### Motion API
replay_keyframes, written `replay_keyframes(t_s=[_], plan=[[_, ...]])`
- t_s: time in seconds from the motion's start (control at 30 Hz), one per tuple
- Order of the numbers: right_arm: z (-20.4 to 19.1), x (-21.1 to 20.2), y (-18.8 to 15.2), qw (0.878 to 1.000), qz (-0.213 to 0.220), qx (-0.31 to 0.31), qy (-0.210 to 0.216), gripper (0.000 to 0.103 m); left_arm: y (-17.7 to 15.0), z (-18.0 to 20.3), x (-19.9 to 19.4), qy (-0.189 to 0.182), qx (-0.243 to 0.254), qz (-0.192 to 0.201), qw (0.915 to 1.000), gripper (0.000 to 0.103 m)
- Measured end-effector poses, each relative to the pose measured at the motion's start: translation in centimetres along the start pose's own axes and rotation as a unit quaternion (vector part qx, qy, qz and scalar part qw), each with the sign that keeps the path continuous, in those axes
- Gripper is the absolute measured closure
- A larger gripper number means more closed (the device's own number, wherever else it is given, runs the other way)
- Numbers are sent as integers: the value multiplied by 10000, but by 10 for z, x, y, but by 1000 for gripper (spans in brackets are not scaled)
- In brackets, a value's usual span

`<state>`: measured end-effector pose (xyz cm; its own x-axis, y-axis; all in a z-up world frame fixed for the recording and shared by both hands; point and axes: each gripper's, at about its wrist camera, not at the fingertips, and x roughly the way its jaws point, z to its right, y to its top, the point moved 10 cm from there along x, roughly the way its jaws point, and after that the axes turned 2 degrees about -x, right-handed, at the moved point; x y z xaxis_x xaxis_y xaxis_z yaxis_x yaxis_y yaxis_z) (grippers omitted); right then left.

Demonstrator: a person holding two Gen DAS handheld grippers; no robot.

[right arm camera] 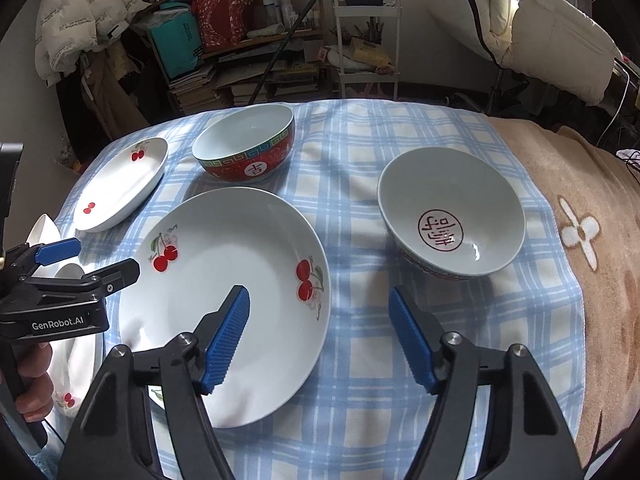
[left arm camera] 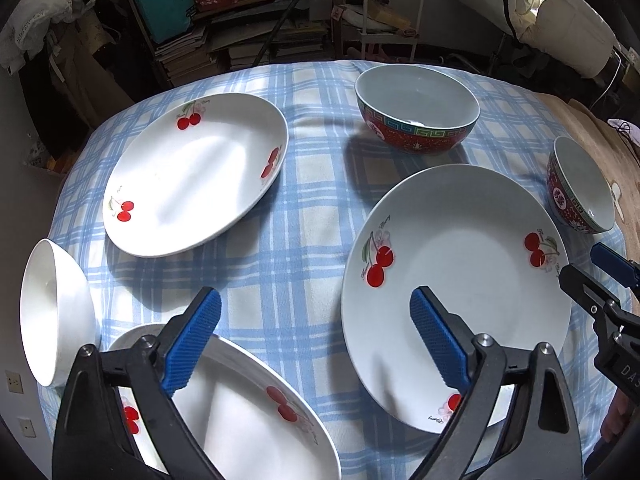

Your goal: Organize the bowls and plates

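Note:
Three white cherry-print plates lie on the blue checked cloth: a far left plate (left arm camera: 196, 172) (right arm camera: 120, 184), a middle plate (left arm camera: 456, 292) (right arm camera: 228, 300), and a near plate (left arm camera: 240, 408). A large red-patterned bowl (left arm camera: 416, 110) (right arm camera: 246, 144) stands at the back. A smaller red-patterned bowl (left arm camera: 580, 186) (right arm camera: 450, 212) stands to the right. A plain white bowl (left arm camera: 56, 312) sits at the left edge. My left gripper (left arm camera: 316, 340) (right arm camera: 80, 260) is open and empty between the near and middle plates. My right gripper (right arm camera: 320, 340) (left arm camera: 592, 264) is open and empty over the middle plate's right rim.
The table's right side is covered by a brown blanket (right arm camera: 592, 240). Behind the table stand cluttered shelves with books (right arm camera: 208, 80), a white metal rack (right arm camera: 366, 40) and padded coats (right arm camera: 560, 32).

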<state>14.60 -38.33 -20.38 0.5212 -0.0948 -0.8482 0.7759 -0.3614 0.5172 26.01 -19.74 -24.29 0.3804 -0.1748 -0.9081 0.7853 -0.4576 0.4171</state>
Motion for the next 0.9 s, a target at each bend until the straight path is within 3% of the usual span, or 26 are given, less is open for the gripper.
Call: replay_keyframes(t_s=[0.2,0.27,0.3,0.43,0.5,0.63,0.9], plan=[[7,13,-7,9996,-290,64,38,58,-5,2,13,-188,-75,-200,9996,36],[7,17,-9,9992,-376,93,104,67,-8,4,18,-317,-145,-310,9989,60],[7,18,-10,9991,-398,102,130,74,-11,5,21,-443,-191,-402,9980,68],[3,22,-11,9984,-459,124,300,89,-15,12,23,-848,-413,-462,9945,84],[-1,24,-11,9982,-471,55,354,93,-18,18,24,-961,-365,-538,9932,86],[0,25,-11,9977,-495,95,447,93,-18,21,24,-821,-314,-418,9952,86],[3,20,-15,9969,-559,196,519,93,-21,20,16,-909,-320,-347,9947,87]])
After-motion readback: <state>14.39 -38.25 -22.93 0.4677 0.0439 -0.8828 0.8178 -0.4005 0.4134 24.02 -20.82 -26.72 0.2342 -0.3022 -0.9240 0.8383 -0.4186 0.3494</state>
